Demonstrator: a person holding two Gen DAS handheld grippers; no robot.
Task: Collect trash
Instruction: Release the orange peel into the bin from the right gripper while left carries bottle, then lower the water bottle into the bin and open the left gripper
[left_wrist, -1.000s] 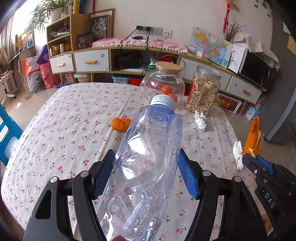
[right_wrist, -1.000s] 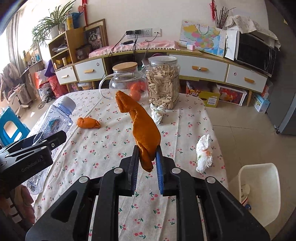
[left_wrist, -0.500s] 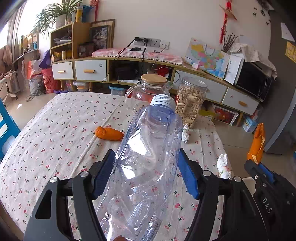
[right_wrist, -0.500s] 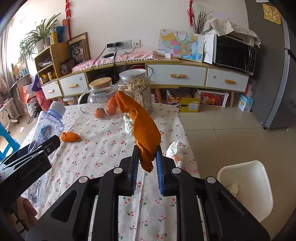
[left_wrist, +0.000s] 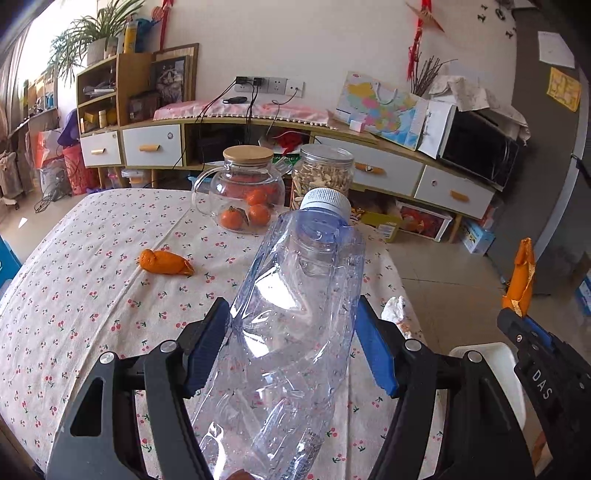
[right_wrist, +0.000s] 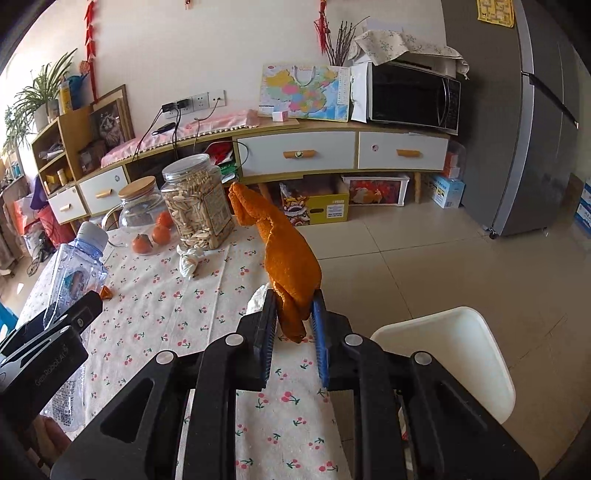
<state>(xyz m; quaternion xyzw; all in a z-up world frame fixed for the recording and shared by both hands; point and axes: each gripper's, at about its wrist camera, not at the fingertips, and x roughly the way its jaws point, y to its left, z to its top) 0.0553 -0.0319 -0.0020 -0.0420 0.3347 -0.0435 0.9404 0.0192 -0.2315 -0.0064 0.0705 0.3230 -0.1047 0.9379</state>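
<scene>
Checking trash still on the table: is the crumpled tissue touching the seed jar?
Cannot tell: in the right wrist view the tissue sits right before the seed jar, with neither contact nor gap clear.

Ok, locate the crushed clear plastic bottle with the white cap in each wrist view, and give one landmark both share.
Left wrist view: the crushed clear plastic bottle fills the centre foreground, clamped between the left gripper jaws, cap pointing up.
Right wrist view: the same bottle sits at the left edge.
Shared landmark: the clear plastic jar of seeds on the table.

Both the left gripper (left_wrist: 291, 347) and the right gripper (right_wrist: 293, 332) have glossy black plastic arms, silver pivot screws and ribbed blue pads; white lettering marks their sides.
</scene>
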